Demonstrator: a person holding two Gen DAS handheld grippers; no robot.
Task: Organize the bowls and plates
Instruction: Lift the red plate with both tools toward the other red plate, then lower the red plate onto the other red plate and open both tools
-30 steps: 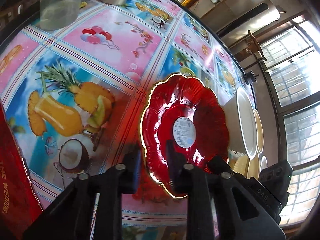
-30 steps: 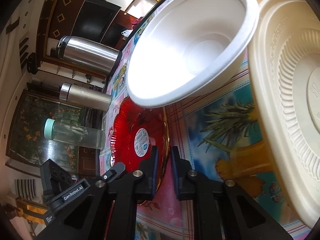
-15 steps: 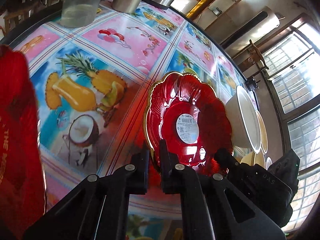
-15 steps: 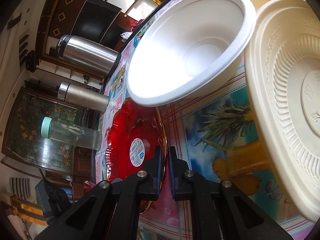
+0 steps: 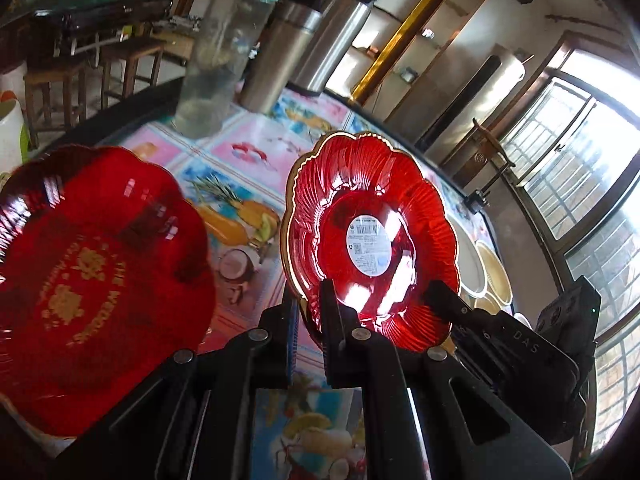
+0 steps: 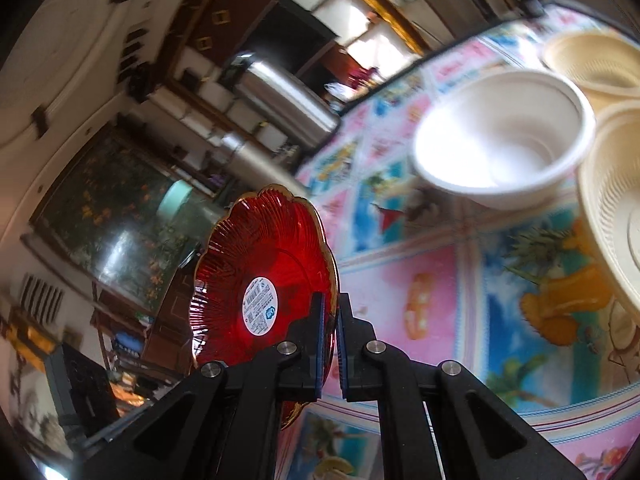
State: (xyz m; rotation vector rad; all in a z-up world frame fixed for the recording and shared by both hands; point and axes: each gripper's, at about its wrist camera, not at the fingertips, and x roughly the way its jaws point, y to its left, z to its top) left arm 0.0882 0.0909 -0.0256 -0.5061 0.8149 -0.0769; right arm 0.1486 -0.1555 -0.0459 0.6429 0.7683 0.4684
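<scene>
We see a small red plate (image 5: 370,236) with a gold edge and a white sticker (image 5: 368,246) in its middle. It is up in the air above the table (image 5: 256,152), tilted, and both tongs grip it. The left gripper (image 5: 310,312) is clamped on the plate's near edge. The right gripper (image 6: 329,320) is clamped on the edge at the other side. Left of the plate sits a big red plate (image 5: 92,280) with gold words. Behind the plate stand a clear jar (image 5: 220,60) with a green lid and two shiny metal flasks (image 5: 288,52). To the right of the plate rest a white bowl (image 6: 504,140) and cream bowls (image 6: 612,184).
</scene>
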